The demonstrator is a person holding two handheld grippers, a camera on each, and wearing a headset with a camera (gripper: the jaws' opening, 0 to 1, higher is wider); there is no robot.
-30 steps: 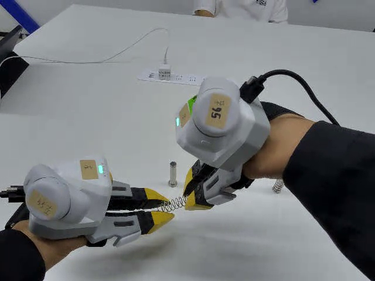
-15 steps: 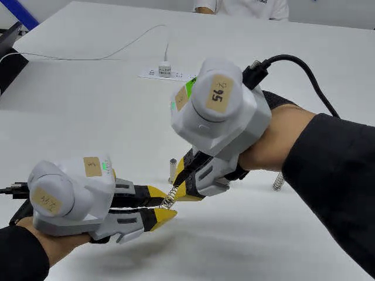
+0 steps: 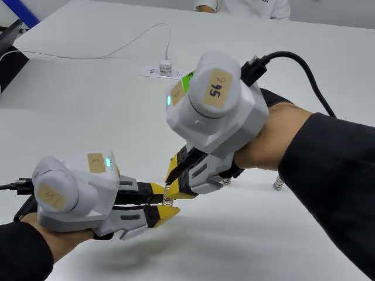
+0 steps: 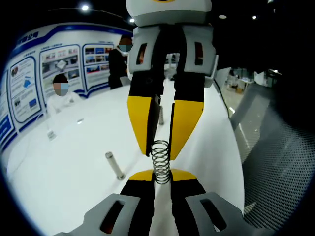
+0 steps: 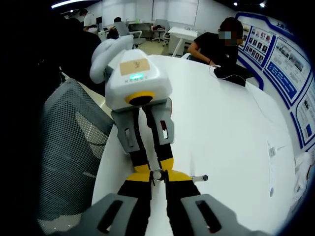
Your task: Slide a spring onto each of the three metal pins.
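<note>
While your left gripper (image 3: 162,201) is clenched on one end of the spring (image 4: 160,160), the coil juts out from its tips, held in the air above the table (image 3: 88,111). Your right gripper (image 3: 171,186) straddles the other end. Whether the right jaws are really pinching the coil or only bracketing it, I cannot tell. The gap between them looks about as wide as the spring.

That doubt is your main risk. If you release the left jaws without a firm right grip, the spring will likely pop free and roll off across the table. If both grippers do hold it, any pull or twist between your hands could kink the coil, and it would then snag on a pin. One pin (image 4: 114,165) stands upright near the meeting jaws, so a careless swing could topple it.
</note>
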